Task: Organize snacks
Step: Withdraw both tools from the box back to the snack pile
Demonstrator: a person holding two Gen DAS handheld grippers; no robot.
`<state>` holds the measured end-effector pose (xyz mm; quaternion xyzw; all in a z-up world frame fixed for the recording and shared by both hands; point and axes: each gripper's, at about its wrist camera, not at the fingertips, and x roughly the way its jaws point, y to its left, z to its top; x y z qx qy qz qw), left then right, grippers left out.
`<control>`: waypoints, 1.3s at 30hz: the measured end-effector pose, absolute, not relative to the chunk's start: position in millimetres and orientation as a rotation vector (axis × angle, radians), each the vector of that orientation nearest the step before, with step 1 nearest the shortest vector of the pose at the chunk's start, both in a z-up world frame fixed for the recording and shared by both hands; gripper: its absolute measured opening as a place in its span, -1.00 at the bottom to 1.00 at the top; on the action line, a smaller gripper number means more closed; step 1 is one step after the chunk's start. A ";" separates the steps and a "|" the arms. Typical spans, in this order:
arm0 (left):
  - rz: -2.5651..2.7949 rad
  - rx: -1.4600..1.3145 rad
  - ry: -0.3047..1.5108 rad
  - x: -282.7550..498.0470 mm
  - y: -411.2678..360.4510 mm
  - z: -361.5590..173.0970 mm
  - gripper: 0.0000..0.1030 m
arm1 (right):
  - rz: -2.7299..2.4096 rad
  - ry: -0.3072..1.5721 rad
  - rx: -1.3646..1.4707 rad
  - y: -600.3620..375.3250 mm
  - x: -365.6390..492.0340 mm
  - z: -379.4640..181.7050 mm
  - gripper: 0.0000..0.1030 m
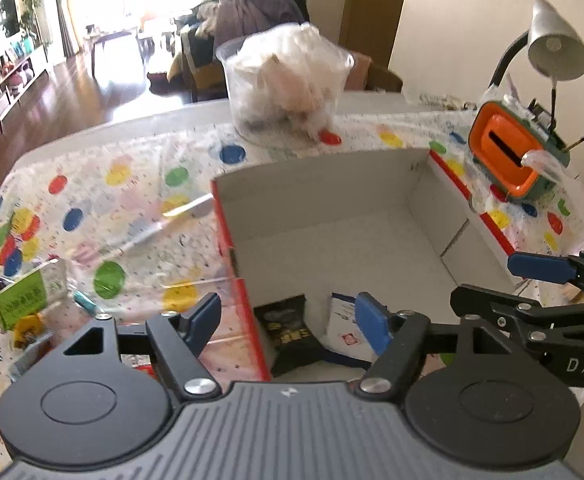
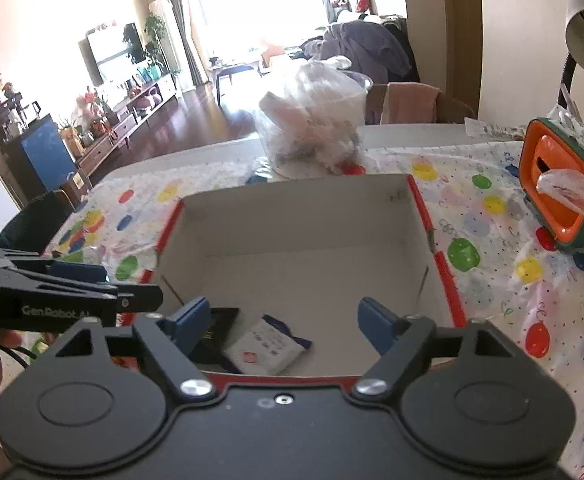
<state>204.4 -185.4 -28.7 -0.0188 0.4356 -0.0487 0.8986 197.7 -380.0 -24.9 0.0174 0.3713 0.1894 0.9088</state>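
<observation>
A cardboard box (image 1: 315, 184) with red outer edges and a pale inside stands open on the table. At its near end lie a black snack packet (image 1: 292, 332) and a white snack packet (image 1: 345, 324), side by side. My left gripper (image 1: 288, 318) hangs above these two packets, open, with nothing between its blue pads. From the right wrist view the same box (image 2: 292, 216) holds the black packet (image 2: 218, 336) and white packet (image 2: 268, 346). Over them my right gripper (image 2: 280, 324) is open and empty. Each gripper shows at the edge of the other's view: the right gripper (image 1: 503, 284), the left gripper (image 2: 124, 284).
A spotted plastic tablecloth (image 1: 132, 208) covers the table. Behind the box stands a clear tub (image 1: 288, 88) stuffed with bags. An orange-and-green holder (image 1: 511, 152) and a desk lamp (image 1: 555, 44) are at the right. A green packet (image 1: 20, 300) lies on the left.
</observation>
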 end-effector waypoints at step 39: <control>-0.045 -0.049 0.761 98.6 36.0 -29.2 0.69 | 0.426 0.730 -0.012 -190.5 104.7 -40.4 1.00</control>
